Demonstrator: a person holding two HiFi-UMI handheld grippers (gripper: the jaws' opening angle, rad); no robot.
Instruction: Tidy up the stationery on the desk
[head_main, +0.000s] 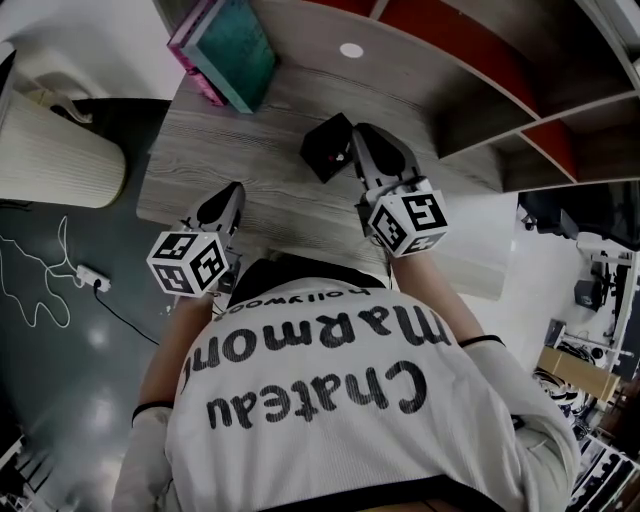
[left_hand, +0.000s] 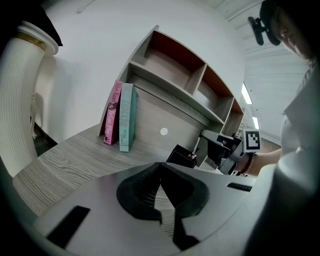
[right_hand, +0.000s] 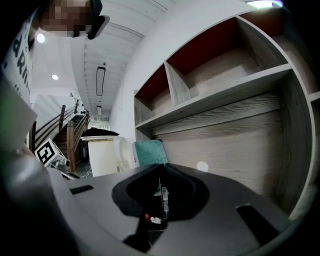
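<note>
Stationery on the grey wood-grain desk (head_main: 250, 150) looks close to tidy as a person works with 2 handheld grippers in front of an open shelf unit (head_main: 480, 60). The right gripper (head_main: 362, 145) hovers level, just beside and above a black pen holder (head_main: 327, 147). In the right gripper view its jaws stand nearly together, pinching a slim clear pen (right_hand: 162, 197) that hangs upright between them. Red and white tips of items already stowed show in the dark holder directly below.

The left gripper (head_main: 225, 195) waits near the desk's front edge, well apart from the holder and angled slightly down. Its jaws are pressed together with nothing between them, and only wood grain shows through the gap beneath.

At the back left of the desk, 2 books (head_main: 225, 50), 1 pink and 1 teal, stand side by side against the shelf unit.

No other loose item can be made out on the visible part of the desk, so this pen is probably among the last pieces. By the look of it, what remains is to lower it into the holder and let go.
</note>
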